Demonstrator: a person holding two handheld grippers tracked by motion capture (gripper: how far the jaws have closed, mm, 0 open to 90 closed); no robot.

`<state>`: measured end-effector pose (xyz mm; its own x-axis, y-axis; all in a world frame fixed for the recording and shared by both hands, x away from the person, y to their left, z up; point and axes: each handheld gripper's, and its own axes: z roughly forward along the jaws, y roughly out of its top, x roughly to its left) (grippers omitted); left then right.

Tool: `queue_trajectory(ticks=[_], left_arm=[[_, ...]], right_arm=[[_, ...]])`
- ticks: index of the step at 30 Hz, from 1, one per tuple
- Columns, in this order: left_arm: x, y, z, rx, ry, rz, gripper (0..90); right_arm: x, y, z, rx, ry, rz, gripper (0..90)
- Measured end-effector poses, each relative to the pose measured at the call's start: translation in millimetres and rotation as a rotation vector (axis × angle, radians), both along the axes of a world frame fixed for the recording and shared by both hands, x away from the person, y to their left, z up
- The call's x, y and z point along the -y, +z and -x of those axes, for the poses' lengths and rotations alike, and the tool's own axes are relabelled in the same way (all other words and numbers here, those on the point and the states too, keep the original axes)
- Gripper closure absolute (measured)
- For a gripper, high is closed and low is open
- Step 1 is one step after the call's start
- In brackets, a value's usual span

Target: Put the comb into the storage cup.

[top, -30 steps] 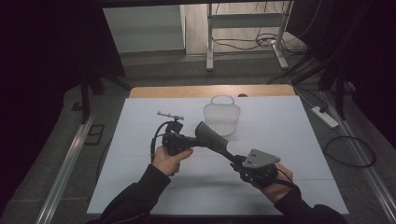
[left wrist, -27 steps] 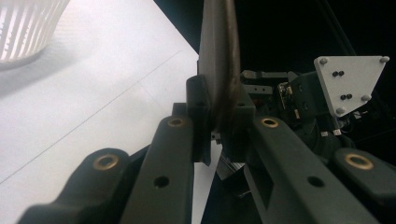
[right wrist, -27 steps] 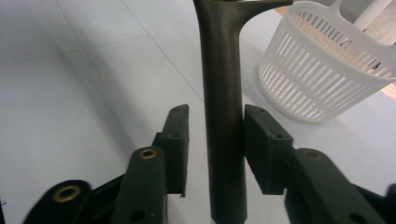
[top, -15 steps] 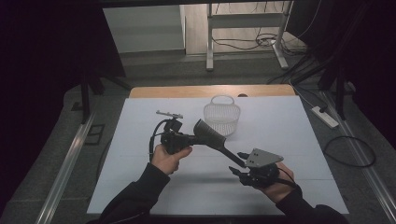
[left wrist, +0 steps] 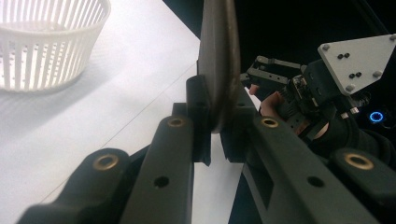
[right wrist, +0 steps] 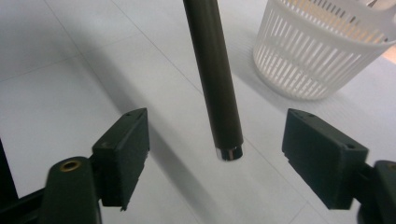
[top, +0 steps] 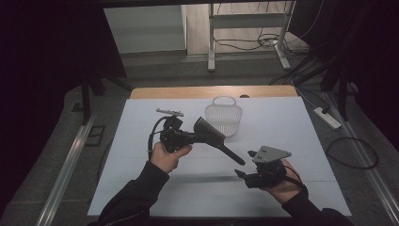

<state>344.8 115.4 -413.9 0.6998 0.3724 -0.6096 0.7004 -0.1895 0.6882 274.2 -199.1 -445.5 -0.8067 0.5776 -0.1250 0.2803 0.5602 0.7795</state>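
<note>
High view: a person works at a white counter (top: 141,141) with a hand-held gripper in each hand. The left hand-held gripper (top: 181,137) is clamped on the head of a black hairbrush (top: 211,134), which is held off the counter; the brush head lies just in front of a white slotted basket (top: 225,117), and its handle slopes down toward the right hand-held gripper (top: 242,165). The handle's tip ends just short of that gripper's grey three-cornered plate (top: 270,154). A small grey metal part (top: 169,112) lies on the counter beyond the left hand (top: 167,155). Left gripper view: the two black pads (left wrist: 198,116) press on either side of the edge-on brush head (left wrist: 218,60); the basket (left wrist: 46,46) stands at upper left, and the other gripper with its plate (left wrist: 357,58) appears farther off at right. Right gripper view: the jaws stand wide apart, having just been opening; the handle (right wrist: 212,74), ending in a shiny metal cap (right wrist: 229,153), hangs between the pads (right wrist: 123,154) without touching either, and the basket (right wrist: 322,51) stands on the counter at upper right.
</note>
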Motion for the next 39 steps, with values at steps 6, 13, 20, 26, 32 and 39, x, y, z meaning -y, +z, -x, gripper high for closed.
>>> queue_trajectory(ticks=[6,13,20,26,32,39], left_arm=[[1.4,4.5,-1.8,0.021,-0.001,-0.032,83.2],[0.7,9.5,-5.7,0.034,0.009,-0.059,83.2],[-3.0,16.9,-13.8,0.049,0.035,-0.082,83.1],[-4.7,24.5,-19.1,0.065,0.048,-0.097,83.2],[-5.8,28.5,-22.6,0.073,0.057,-0.102,83.2],[-8.1,30.9,-26.5,0.077,0.075,-0.112,83.2]], right_arm=[[2.7,0.9,0.0,-0.022,-0.008,-0.007,18.4],[9.8,1.3,0.6,-0.074,-0.028,-0.015,8.9],[20.8,2.1,-1.2,-0.113,-0.058,-0.037,3.0],[28.6,2.2,-0.8,-0.11,-0.091,-0.039,0.4],[34.3,2.4,0.7,-0.116,-0.101,-0.043,0.1],[40.7,1.4,3.5,-0.127,-0.11,-0.03,0.1]])
